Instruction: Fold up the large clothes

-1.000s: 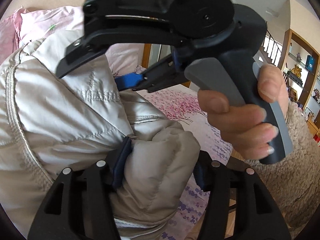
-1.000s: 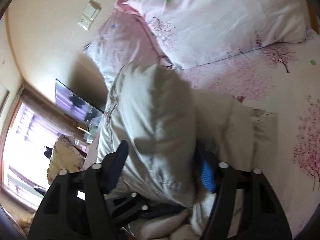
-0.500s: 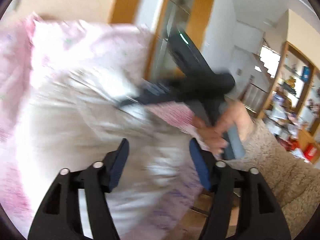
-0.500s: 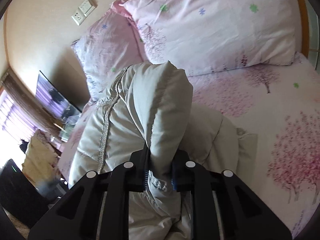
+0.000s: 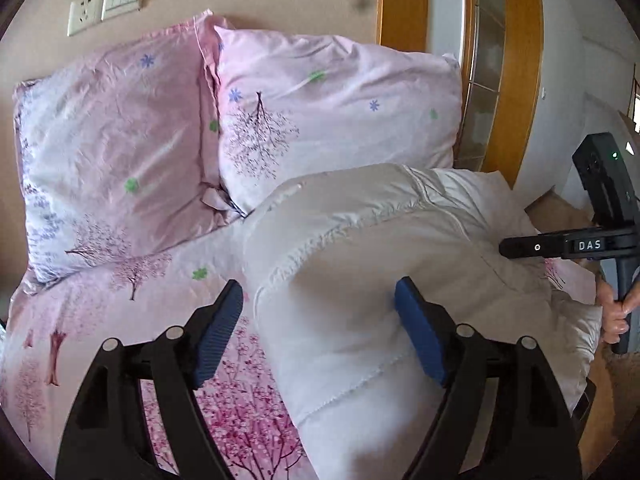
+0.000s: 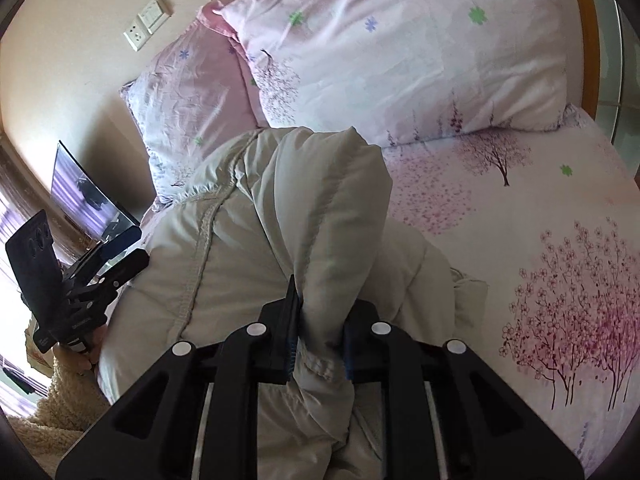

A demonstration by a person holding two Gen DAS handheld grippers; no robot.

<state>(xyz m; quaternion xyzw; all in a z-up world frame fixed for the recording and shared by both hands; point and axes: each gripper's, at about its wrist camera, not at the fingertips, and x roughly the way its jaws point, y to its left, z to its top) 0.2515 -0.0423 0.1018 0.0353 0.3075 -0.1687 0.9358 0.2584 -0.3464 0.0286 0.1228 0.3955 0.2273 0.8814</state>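
A: Jacket first: where does it lie?

B: On the bed, a pale quilted bundle on the pink tree-print sheet, its far end close to the two pillows propped against the wall. In the right wrist view the jacket is bunched up, with one padded fold raised above the rest.

A: And the right gripper?

B: Clamped on that raised fold. Its blue pads press the fabric from both sides, with only a narrow gap, filled by cloth, between them. The left wrist view shows the same tool at the far right edge, right gripper, held in a hand beside the jacket.

A: The left gripper?

B: Spread wide. One pad hangs over the bare sheet just left of the jacket; the other sits against the jacket's near hump, so it holds nothing. From the right wrist view the left gripper shows at the jacket's left edge, jaws apart.

A: Anything else in sight?

B: A wall socket above the pillows, and a wooden door frame to the right.
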